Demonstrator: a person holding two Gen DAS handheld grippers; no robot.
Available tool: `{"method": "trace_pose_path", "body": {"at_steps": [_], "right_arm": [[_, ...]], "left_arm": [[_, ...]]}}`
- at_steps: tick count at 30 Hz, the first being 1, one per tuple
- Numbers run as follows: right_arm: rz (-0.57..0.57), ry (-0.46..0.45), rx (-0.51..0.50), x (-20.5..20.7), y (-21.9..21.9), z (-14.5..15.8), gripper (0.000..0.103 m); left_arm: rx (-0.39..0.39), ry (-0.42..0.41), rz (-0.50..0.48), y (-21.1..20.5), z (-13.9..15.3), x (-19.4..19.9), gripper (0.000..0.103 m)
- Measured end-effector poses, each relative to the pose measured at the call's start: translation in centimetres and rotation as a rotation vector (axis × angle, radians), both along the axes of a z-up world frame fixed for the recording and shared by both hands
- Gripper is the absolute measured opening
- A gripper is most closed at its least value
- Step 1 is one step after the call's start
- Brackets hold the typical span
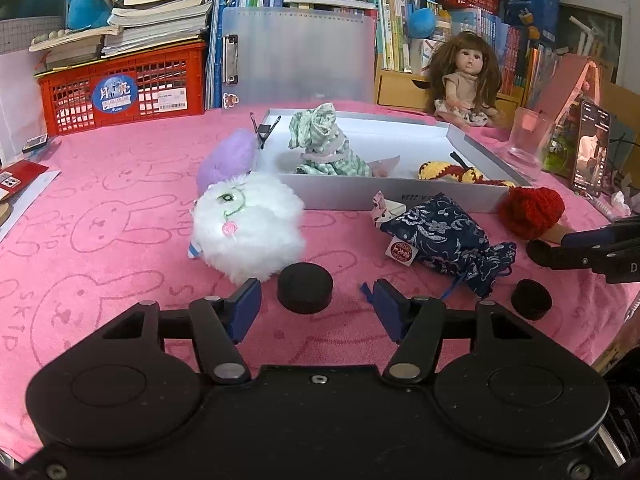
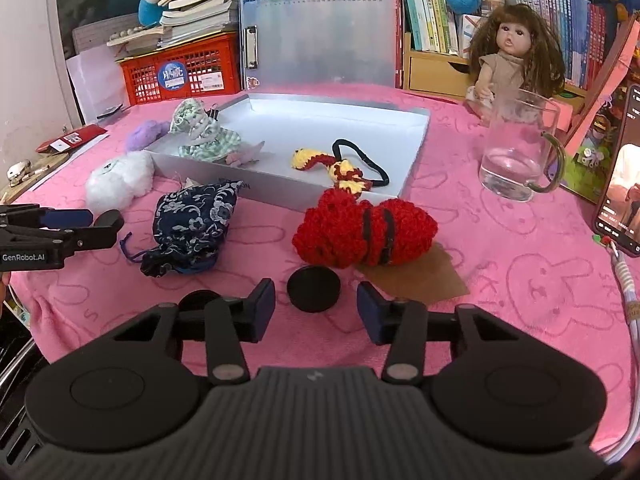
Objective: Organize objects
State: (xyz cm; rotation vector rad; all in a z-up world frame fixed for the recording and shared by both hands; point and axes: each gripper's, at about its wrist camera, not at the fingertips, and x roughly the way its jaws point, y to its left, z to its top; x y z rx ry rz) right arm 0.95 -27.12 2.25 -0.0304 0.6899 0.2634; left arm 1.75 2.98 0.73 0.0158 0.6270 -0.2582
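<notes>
A shallow white box lies on the pink cloth. In it are a green striped cloth doll and a yellow-red crochet hair tie. In front of it lie a white fluffy toy, a purple fluffy toy, a dark blue floral pouch and a red crochet piece. My left gripper is open around a black disc. My right gripper is open around another black disc.
A doll, a glass jug with water and a phone stand at the right. A red crate with books and a clear clipboard stand behind. A brown card lies under the red piece.
</notes>
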Motion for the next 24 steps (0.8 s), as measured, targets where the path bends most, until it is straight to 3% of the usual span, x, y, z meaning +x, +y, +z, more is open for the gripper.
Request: {"method": "trace_pose_path", "body": {"at_steps": [6, 15, 21, 24], "right_arm": [[0.018, -0.004, -0.022, 0.3, 0.5, -0.1, 0.057], [0.053, 0.008, -0.092, 0.9, 1.8, -0.8, 0.054], [0.018, 0.014, -0.064, 1.2, 1.3, -0.6, 0.037], [0.003, 0.023, -0.047, 1.3, 1.1, -0.6, 0.037]], "left_arm": [[0.005, -0.003, 0.004, -0.1, -0.2, 0.1, 0.049], [0.011, -0.008, -0.001, -0.1, -0.3, 0.0, 0.044], [0.018, -0.016, -0.005, 0.0, -0.4, -0.2, 0.044], [0.02, -0.02, -0.005, 0.0, -0.4, -0.2, 0.045]]}}
